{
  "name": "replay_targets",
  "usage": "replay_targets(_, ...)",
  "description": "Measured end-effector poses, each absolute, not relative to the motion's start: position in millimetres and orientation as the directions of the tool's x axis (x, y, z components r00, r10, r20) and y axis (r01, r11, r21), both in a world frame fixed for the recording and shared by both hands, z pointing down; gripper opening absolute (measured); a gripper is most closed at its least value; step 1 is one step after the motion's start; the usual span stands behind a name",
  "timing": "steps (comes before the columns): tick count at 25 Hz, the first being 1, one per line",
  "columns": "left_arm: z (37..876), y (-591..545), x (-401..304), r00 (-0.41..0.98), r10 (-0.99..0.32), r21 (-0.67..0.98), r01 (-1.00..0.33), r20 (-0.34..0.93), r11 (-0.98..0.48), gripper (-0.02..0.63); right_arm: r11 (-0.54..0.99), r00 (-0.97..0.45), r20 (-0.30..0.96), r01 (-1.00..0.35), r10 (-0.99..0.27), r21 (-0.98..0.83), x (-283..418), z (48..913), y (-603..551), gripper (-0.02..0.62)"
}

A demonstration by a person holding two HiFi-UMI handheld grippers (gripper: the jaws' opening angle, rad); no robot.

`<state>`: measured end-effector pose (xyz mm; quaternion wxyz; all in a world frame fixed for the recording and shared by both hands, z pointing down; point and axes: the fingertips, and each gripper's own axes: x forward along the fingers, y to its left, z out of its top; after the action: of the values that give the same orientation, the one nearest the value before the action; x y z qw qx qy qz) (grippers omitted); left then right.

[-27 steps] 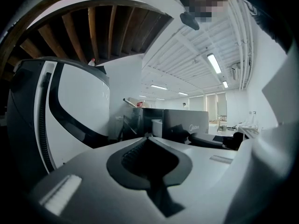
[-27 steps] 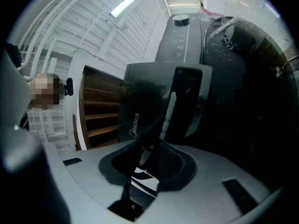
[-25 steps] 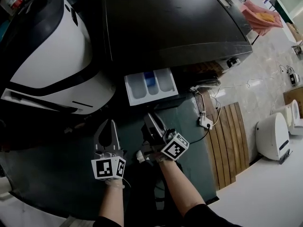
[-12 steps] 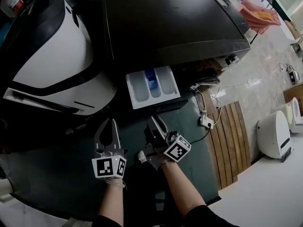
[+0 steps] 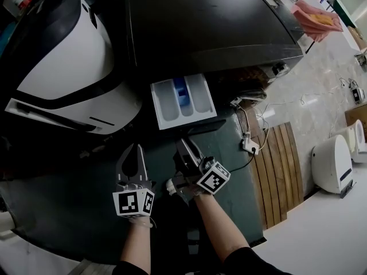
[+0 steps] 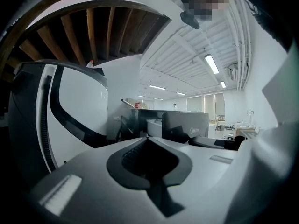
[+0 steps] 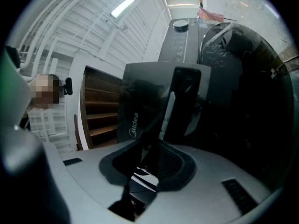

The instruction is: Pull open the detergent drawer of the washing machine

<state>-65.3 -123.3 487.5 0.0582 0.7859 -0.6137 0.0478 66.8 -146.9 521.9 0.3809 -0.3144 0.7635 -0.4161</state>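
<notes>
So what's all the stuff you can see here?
washing machine: one, dark grey, top middle
detergent drawer: one, white with a blue part, pulled out of the washing machine's front
rounded machine: one, white and black, left
cloth: one, pink, top right
wooden slats: one set, brown, floor at right
power strip: one, white, beside the slats
rounded unit: one, white, far right
left gripper: one, grey, jaws together, empty, below the drawer
right gripper: one, grey, jaws slightly apart, empty, beside it
</notes>
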Motion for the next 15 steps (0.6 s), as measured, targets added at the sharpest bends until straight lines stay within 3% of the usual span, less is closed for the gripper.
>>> replay_targets(15, 483.8, -116.1, -66.4, 0.216, -0.966, 0.026, -0.976, 0.141, -0.215, 0.006, 0.452, -0.531, -0.314, -0.15, -0.787, -0.879, 67.6, 523.7, -140.0, 0.095)
